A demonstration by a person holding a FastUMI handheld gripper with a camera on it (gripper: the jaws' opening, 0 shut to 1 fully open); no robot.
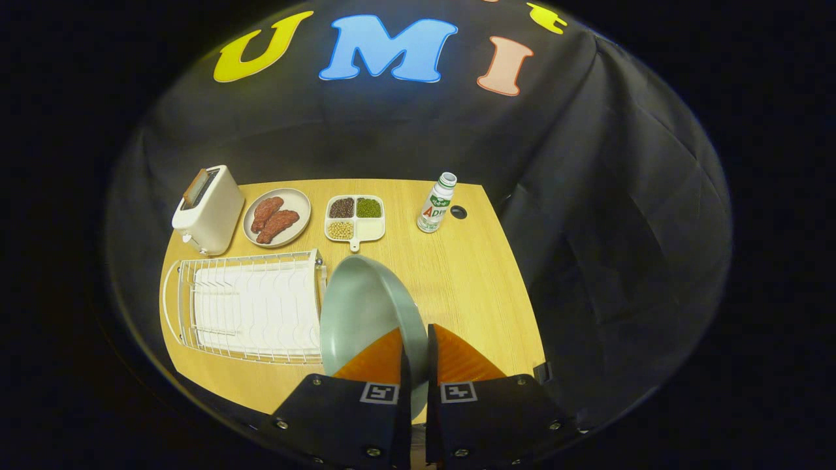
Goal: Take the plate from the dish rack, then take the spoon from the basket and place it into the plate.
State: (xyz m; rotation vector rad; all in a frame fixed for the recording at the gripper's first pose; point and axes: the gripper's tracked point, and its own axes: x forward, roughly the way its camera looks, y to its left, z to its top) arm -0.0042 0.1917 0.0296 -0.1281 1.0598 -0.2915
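We see the gripper with its jaws nearly closed, both fingers clamped on the rim of the grey-green plate; the plate is held on edge, tilted, above the tabletop just beside the right end of the white wire dish rack; the rack sits near the left edge; along the far edge we note a white toaster, a dish of meat slices, a four-compartment tray of beans and a small bottle; no slot of the rack holds a plate.
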